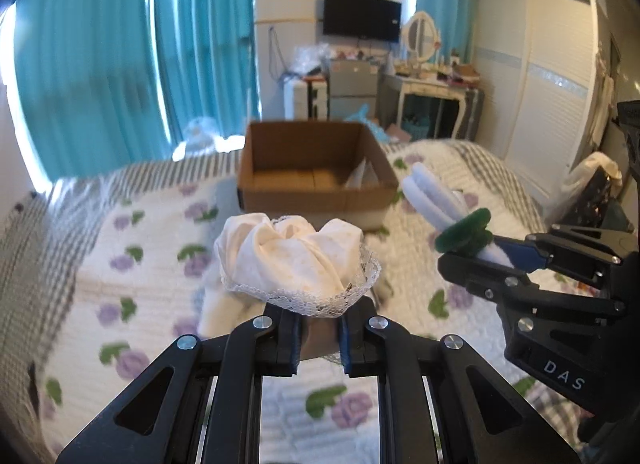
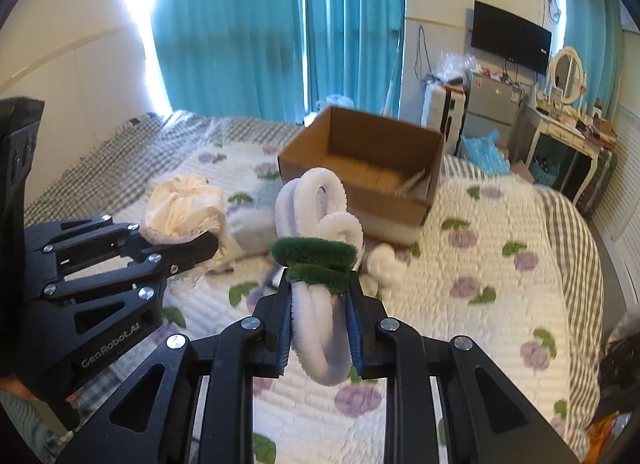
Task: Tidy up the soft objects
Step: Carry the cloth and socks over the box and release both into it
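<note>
Two grippers, one soft item each, one cardboard box.

At lower centre, the left gripper clenches a cream lace-trimmed cloth; the right gripper grasps a white-and-green fuzzy bundle, box behind on the quilt.

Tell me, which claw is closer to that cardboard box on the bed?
Hard to call; perhaps the right. The right claw, clamping a white and green fuzzy bundle, sits right of the cardboard box. The left claw, gripping a cream lace-edged cloth, faces the box's front.
</note>
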Tool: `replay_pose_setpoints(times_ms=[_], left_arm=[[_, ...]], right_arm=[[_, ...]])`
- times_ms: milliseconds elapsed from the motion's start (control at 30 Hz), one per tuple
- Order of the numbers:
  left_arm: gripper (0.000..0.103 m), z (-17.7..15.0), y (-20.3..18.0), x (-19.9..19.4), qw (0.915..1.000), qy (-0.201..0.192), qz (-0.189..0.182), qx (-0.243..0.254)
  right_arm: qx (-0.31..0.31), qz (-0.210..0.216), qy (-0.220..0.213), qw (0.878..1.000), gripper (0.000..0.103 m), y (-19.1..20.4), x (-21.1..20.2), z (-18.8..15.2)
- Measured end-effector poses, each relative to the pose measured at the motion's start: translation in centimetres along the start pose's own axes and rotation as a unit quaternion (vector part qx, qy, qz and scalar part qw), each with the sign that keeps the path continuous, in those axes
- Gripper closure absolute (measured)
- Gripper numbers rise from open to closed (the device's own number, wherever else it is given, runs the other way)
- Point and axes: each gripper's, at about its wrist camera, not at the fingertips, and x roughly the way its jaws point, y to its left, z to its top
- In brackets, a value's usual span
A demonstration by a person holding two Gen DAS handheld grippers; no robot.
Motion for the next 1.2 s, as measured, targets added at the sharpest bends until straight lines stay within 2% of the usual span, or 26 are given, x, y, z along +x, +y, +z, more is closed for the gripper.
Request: replay_pose_setpoints(times_ms=[267, 533, 667, 833, 1100, 1200], left_arm=[[0.089, 5.5, 0.2, 0.9, 0.9982, -0.034, 0.017, 0.046], [0.089, 10.1, 0.4, 3.7, 0.9945, -0.064, 0.025, 0.079], [0.089, 12.2, 1.4, 6.7, 0.9958, -0.059, 0.015, 0.068], [0.089, 14.3, 2.7, 10.5, 0.9975, -0.048, 0.009, 0.051], [0.088, 15.7, 3.6, 15.4, 0.9985, -0.032, 0.011, 0.042], [0.083, 15.6, 3.7, 17.4, 0.9987, -0.021, 0.015, 0.043]], right_arm=[[-0.024, -0.017, -0.029, 0.999, 0.080, -1.3, 0.2, 4.8], [-0.027, -0.027, -0.042, 0.998, 0.080, -4.0, 2.9, 9.2], [-0.038, -0.039, -0.040, 0.998, 0.080, -5.2, 5.1, 11.2], [-0.029, -0.028, -0.029, 0.999, 0.080, -7.0, 8.5, 13.8], [-0.024, -0.029, -0.011, 0.999, 0.080, -9.7, 15.0, 16.7], [-0.025, -0.025, 0.001, 0.999, 0.080, -10.4, 17.7, 16.4]])
